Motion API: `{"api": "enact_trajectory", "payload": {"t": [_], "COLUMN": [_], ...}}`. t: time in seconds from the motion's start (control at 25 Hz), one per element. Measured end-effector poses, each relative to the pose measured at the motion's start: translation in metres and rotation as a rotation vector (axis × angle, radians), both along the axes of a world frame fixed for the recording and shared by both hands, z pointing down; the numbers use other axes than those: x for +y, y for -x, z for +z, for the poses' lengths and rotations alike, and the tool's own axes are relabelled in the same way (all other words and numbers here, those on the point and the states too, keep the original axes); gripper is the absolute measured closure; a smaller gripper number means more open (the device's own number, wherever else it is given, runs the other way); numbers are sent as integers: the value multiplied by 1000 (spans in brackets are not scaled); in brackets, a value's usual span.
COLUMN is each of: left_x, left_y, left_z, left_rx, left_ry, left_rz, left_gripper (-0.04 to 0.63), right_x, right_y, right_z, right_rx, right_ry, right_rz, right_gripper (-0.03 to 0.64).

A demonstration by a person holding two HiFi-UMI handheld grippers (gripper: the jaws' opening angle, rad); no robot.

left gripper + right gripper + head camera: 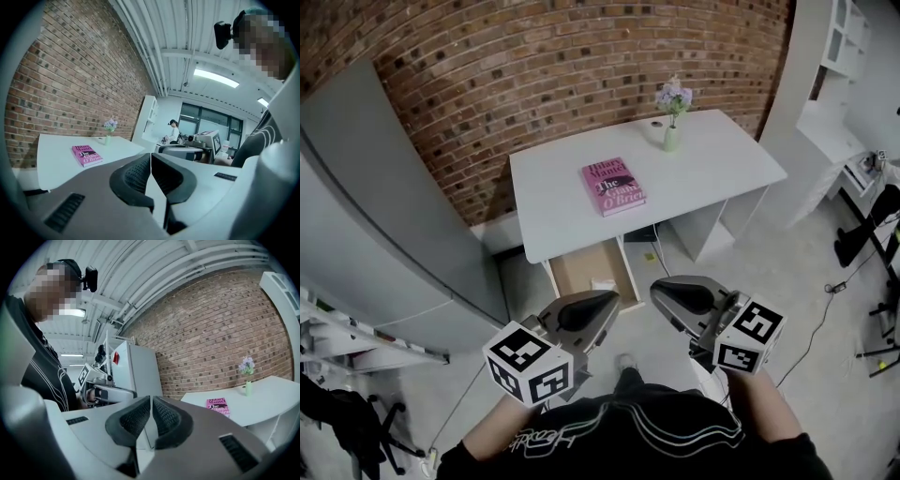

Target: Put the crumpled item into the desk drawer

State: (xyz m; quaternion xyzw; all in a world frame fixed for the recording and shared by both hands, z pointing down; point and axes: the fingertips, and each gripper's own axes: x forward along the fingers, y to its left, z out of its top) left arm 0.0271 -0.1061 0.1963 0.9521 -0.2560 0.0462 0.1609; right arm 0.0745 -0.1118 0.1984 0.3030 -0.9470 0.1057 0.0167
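While the drawer (581, 267) under the worktop (712, 178) stands open, I see a pale crumpled item (602, 283) inside it. Left tool (150, 158) and right tool (151, 403) are closed tight, empty.

A red-brown brick wall (581, 56) fills the top of the frame above a pale grey floor (787, 281). A tall grey cabinet (375, 206) stands at left, white shelving (844, 56) at upper right. Ceiling strip lights (215, 78) glow above dark-framed windows (206, 122).
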Motion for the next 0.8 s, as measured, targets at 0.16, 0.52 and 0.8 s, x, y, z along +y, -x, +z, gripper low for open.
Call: {"api": "enact_trajectory", "payload": {"t": [0.16, 0.52, 0.8], "left_x": [1, -2, 0], "left_y": [6, 17, 15], "left_z": [-1, 1, 5], "left_rx": [-17, 13, -28], "left_ry": [-14, 15, -7], "left_rz": [-11, -53, -62], "left_gripper": [569, 569, 569], "right_x": [-1, -1, 2], "right_y": [5, 8, 6], "right_z": [-1, -1, 2], "right_rx": [7, -1, -28], "right_ry": [4, 11, 9], "right_rz": [-14, -14, -13], "right_gripper": [568, 568, 568]}}
